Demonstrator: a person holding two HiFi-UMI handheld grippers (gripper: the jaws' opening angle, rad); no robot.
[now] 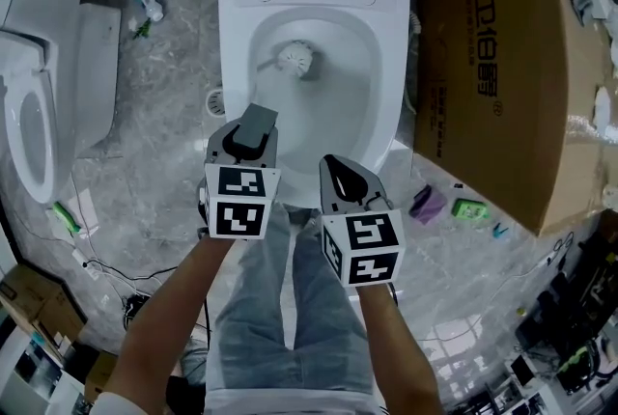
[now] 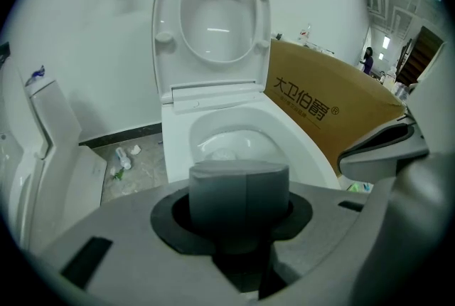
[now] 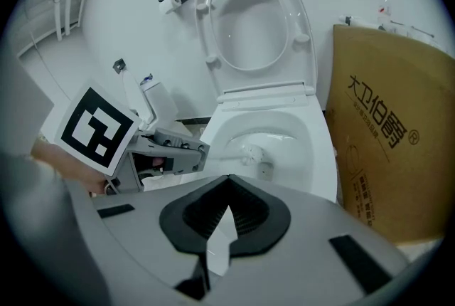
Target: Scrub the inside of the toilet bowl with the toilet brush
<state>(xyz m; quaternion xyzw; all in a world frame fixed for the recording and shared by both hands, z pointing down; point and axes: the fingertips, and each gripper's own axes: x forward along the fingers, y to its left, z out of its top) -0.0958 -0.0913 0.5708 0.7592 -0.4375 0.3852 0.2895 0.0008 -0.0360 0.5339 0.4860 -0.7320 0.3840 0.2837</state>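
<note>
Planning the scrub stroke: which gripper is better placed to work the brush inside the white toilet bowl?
Left. The left gripper is shut on the grey handle of the white-bristled toilet brush, whose head sits inside the white toilet bowl. The right gripper is shut and empty.

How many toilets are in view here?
2. One toilet stands straight ahead, lid up, with the toilet brush in its bowl. A second toilet sits at the far left edge of the head view. Others may be out of frame.
</note>
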